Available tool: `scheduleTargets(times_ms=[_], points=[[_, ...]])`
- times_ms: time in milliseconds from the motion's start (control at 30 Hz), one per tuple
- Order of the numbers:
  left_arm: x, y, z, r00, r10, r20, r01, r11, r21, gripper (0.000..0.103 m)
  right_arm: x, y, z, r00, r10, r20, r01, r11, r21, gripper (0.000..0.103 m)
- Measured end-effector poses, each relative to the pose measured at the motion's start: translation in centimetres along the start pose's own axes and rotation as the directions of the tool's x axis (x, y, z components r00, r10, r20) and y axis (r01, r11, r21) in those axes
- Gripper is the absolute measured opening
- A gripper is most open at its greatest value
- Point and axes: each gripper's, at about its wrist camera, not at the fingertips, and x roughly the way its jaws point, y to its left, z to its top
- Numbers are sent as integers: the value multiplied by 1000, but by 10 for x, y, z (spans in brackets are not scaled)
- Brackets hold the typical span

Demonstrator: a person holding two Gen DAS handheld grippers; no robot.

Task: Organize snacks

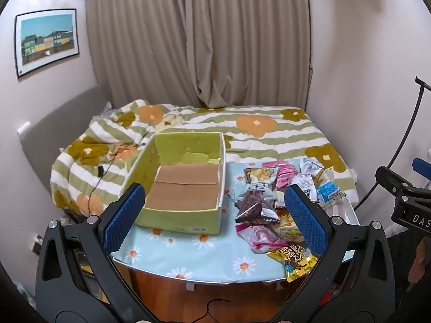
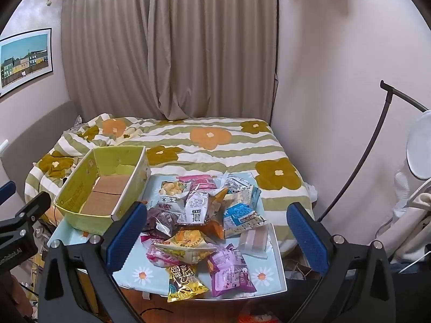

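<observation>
A green cardboard box (image 1: 186, 216) with a bare brown floor stands open and empty on the left of a small table with a daisy cloth (image 1: 204, 258); it also shows in the right wrist view (image 2: 80, 219). A pile of snack packets (image 2: 204, 215) lies to its right, also seen in the left wrist view (image 1: 272, 204). A gold packet (image 2: 184, 282) and a purple packet (image 2: 231, 271) lie nearest the front edge. My left gripper (image 1: 215, 218) is open and empty, in front of the box. My right gripper (image 2: 215, 231) is open and empty, in front of the pile.
A bed with a striped flower quilt (image 2: 210, 145) lies behind the table. Curtains (image 1: 199, 40) hang at the back. A black lamp stand (image 2: 377, 145) and a white lamp head (image 2: 420, 148) are at the right. Wooden floor with a cable (image 1: 212, 309) shows below the table.
</observation>
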Motion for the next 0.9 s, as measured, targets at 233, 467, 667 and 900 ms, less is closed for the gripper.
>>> scheduleTargets(times_ms=[233,467,667,900], points=[[3,0,-1,1000,7,-9,-7,1000,2,102,2,0,-1,1000,12,-4,-12,1000,-9,103],[4,1,1,1000,3,-13,-3,1000,3,102,4,0,-3,1000,18,-5,-18,1000,-11,103],[4,1,1,1000,3,-13,-3,1000,4,102,4,3,-5,1000,21,-5,-21,1000,-12,103],[5,1,1,1000,1,-14,-1,1000,1,102,4,5,-5,1000,23,-7,-23,1000,-11,103]])
